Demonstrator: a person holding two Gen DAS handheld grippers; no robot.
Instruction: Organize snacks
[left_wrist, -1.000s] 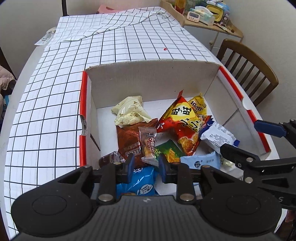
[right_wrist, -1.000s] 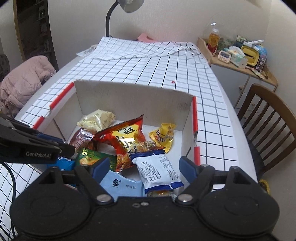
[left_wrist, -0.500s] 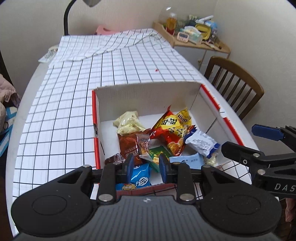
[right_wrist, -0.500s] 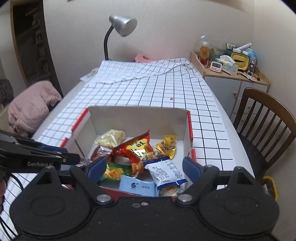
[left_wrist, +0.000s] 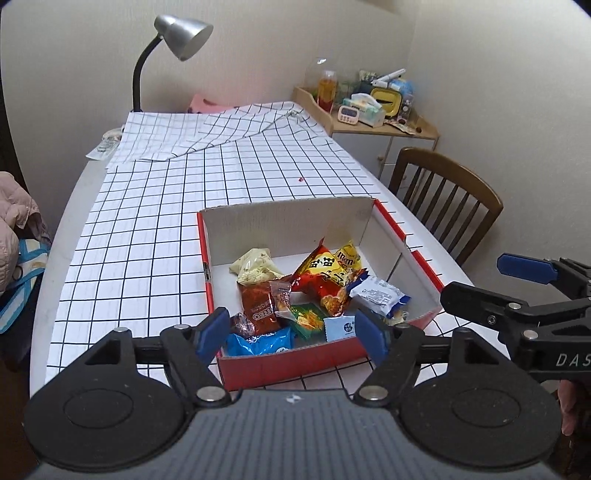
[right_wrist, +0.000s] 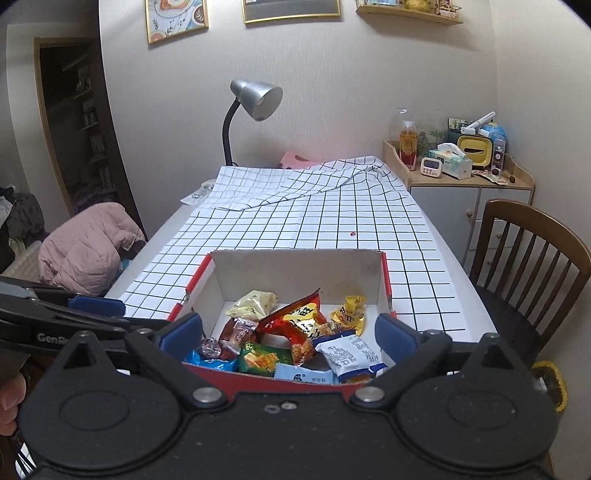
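Note:
A red-and-white cardboard box (left_wrist: 291, 363) stands on the checked tablecloth and holds several snack packets: a red chip bag (left_wrist: 325, 275), a yellow candy bag (left_wrist: 349, 256), a brown cookie pack (left_wrist: 258, 306), a white-and-blue pack (left_wrist: 378, 295), a blue pack (left_wrist: 258, 341). The box also shows in the right wrist view (right_wrist: 295, 384). My left gripper (left_wrist: 291, 332) is open and empty, above the box's near edge. My right gripper (right_wrist: 290, 334) is open and empty, held back above the near edge; it also shows in the left wrist view (left_wrist: 517, 291).
A grey desk lamp (right_wrist: 255, 99) stands at the table's far end on the checked cloth (right_wrist: 314, 225). A wooden chair (right_wrist: 524, 258) is at the right. A cabinet with clutter (right_wrist: 458, 166) stands in the far right corner. A pink jacket (right_wrist: 85, 243) lies left.
Both grippers have pulled back and up from the box. The left gripper's jaws have opened from nearly shut to wide.

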